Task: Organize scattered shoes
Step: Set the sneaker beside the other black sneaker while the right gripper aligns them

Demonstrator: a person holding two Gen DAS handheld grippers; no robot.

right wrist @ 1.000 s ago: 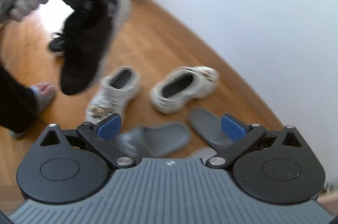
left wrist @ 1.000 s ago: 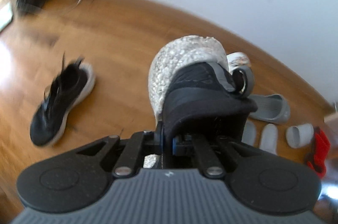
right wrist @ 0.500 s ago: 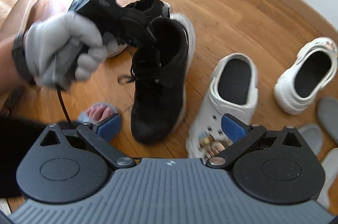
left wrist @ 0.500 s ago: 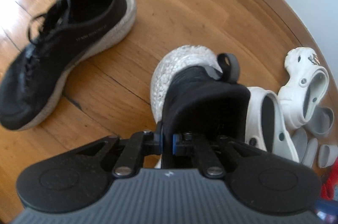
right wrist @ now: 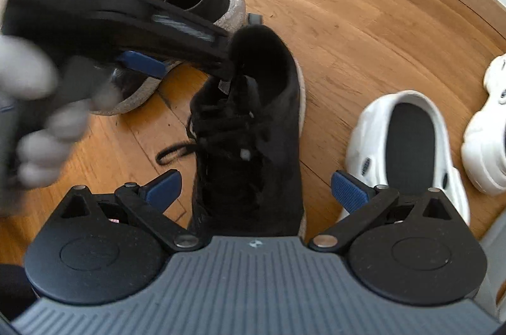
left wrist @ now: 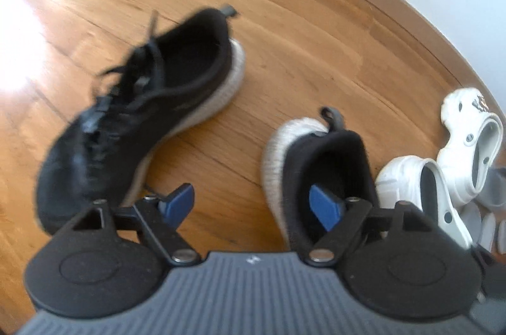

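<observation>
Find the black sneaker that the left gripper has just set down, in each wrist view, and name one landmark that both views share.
Left wrist: black sneaker, lower centre-right, heel towards the wall, one finger inside its opening.
Right wrist: same sneaker, centre, directly ahead of the right gripper.
Shared landmark: the white clog beside it, on its right.

Two black sneakers [left wrist: 139,113] [left wrist: 319,173] and two white clogs [left wrist: 423,195] [left wrist: 474,139] on the wooden floor [left wrist: 316,50].

black sneakers [right wrist: 249,126] with speckled white soles, white clogs [right wrist: 408,142], blue-padded hand-held gripper [right wrist: 256,192]
</observation>
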